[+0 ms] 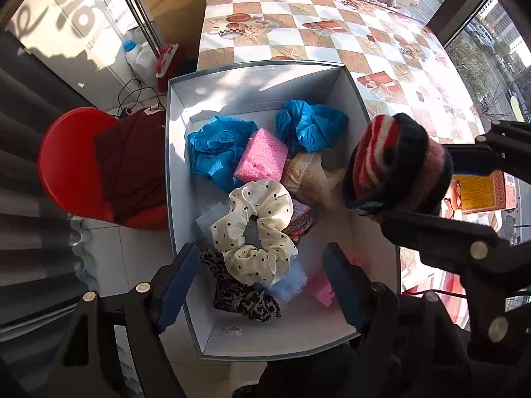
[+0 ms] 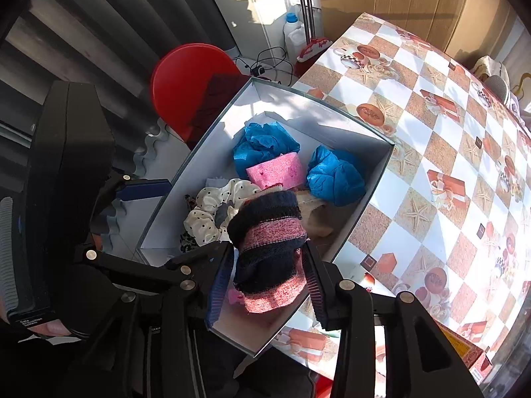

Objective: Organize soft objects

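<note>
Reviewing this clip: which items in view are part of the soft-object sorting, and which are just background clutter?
Part of the job:
- striped knit sock, clamped in the right gripper over the box
- white box
- polka-dot scrunchie, pink sponge, blue crumpled cloths, leopard scrunchie, all inside it
- left gripper, open and empty

Just lying about:
- red stool
- mop
- plastic bottles

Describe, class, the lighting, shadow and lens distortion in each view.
Left wrist view: hard sunlight dapples the box back wall with shadow; fisheye bows the table edges. Right wrist view: sun bleaches the tablecloth, the striped sock stays sharp in the right tool, corners black out.
</note>
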Demonstrator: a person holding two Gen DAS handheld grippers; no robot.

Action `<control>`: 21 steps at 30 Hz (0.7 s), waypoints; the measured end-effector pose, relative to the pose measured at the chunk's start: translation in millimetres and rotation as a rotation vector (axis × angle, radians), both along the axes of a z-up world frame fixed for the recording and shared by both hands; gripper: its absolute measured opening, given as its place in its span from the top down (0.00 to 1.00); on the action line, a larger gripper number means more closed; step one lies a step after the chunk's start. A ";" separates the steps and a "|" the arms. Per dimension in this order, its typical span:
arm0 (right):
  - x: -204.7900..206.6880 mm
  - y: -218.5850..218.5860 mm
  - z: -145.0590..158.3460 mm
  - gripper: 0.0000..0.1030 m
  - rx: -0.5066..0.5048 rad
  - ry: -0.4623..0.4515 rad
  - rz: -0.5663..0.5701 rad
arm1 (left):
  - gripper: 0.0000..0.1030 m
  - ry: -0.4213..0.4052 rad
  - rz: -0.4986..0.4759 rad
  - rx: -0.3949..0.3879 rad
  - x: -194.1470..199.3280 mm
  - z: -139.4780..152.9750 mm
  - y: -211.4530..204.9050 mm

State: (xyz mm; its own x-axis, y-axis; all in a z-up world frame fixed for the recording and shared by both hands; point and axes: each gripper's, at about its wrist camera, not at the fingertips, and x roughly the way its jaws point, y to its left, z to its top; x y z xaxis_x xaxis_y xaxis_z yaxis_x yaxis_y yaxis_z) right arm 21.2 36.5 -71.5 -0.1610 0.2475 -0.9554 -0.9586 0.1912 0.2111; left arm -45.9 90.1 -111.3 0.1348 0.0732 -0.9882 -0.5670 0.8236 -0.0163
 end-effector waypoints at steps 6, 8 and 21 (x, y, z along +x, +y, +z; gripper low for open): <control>-2.4 -1.2 11.3 0.36 0.041 -0.005 0.004 | 0.22 -0.007 -0.001 0.004 -2.0 3.8 -1.6; -1.7 -2.9 14.2 0.36 0.047 -0.004 -0.002 | 0.22 -0.006 0.003 0.011 -2.4 6.0 -1.1; 5.7 -20.1 17.8 0.36 0.046 0.000 -0.039 | 0.20 -0.016 -0.009 0.030 0.9 15.5 -0.3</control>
State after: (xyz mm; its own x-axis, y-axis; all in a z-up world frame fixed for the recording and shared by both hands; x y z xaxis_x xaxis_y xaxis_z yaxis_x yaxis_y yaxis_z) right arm 26.9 16.4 -53.7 -0.1503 0.2973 -0.9429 -0.9505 0.2190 0.2206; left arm -45.1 89.8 -95.8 0.1514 0.1012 -0.9833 -0.5593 0.8289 -0.0008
